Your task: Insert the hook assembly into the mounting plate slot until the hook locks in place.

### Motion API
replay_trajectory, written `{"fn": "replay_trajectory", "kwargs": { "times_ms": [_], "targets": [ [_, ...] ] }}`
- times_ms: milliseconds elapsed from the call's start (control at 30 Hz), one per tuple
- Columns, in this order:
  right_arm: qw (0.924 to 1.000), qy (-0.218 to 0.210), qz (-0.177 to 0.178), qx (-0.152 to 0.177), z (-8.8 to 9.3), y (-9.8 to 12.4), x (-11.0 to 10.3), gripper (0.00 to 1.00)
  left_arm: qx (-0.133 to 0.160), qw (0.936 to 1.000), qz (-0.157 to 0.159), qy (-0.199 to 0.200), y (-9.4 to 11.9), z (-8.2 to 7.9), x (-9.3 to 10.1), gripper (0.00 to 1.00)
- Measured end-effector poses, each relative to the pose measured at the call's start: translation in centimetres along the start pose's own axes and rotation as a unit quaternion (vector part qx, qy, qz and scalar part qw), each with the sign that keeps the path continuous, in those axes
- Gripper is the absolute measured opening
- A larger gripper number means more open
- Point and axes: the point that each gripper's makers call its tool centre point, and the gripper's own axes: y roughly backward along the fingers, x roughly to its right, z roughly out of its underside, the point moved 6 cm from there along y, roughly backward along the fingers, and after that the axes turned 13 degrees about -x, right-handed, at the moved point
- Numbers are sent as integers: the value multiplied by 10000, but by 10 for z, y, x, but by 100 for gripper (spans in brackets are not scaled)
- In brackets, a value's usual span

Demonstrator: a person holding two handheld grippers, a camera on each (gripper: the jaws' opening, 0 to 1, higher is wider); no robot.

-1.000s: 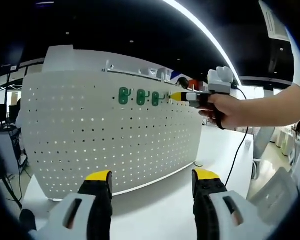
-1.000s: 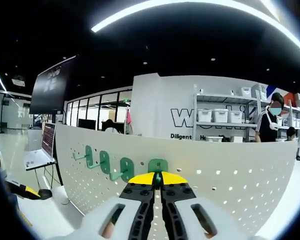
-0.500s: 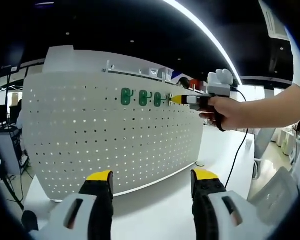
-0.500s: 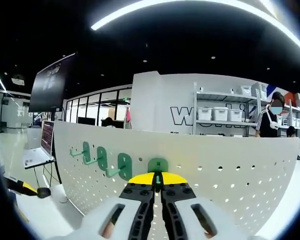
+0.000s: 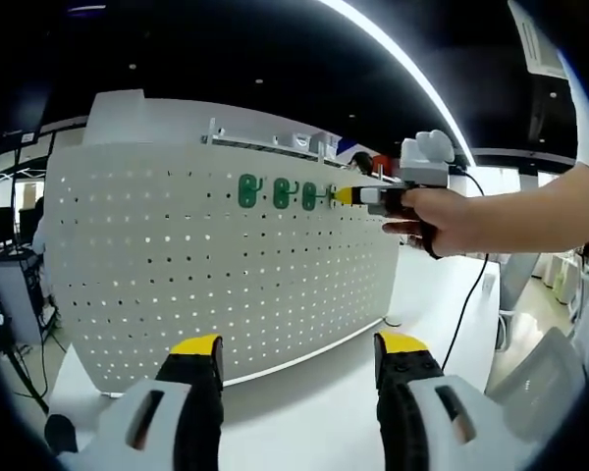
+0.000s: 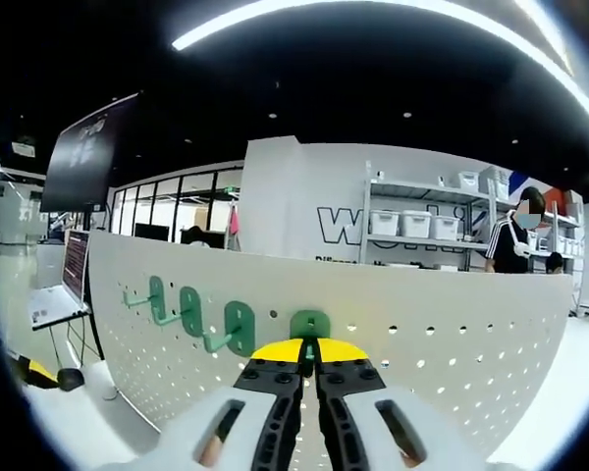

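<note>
Open office, white table [image 5: 314, 392] carrying an upright pegboard [image 5: 216, 265]. Near the board's top edge, the right gripper [image 6: 310, 355] has its fingers clamped on a green hook [image 6: 310, 325], pressed against the board beside three seated hooks [image 6: 191, 312], apparently for insertion. The left gripper [image 5: 296, 345] hangs back, fingers apart, empty.

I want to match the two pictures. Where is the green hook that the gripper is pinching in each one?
Left gripper view: the pinched green hook is at the right end of the green row, at the right gripper tips.
Right gripper view: low centre, just above the shut yellow tips.
Shared landmark: the white pegboard.
</note>
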Motion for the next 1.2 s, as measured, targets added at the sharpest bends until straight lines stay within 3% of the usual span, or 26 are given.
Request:
{"fn": "replay_trajectory", "kwargs": {
  "times_ms": [67,100,233,700,967,1200],
  "targets": [
    [9999,-13,115,-15,-1,-1,-2,1,6,10000,-8,10,1,0,-1,64],
    [9995,189,249,-52,-2,-1,-2,1,16,10000,-17,15,2,0,-1,64],
    [9993,86,346,-125,2,-4,-7,3,35,10000,-25,48,3,2,-1,64],
    [9994,69,312,-116,1,0,-5,3,86,9999,-54,97,6,5,-2,64],
    [9999,-58,-42,-96,2,2,0,4,85,9999,-50,76,6,4,-1,64],
    [9994,-63,-344,-59,5,6,1,15,108,9999,-21,56,4,0,0,64]
  ]
}}
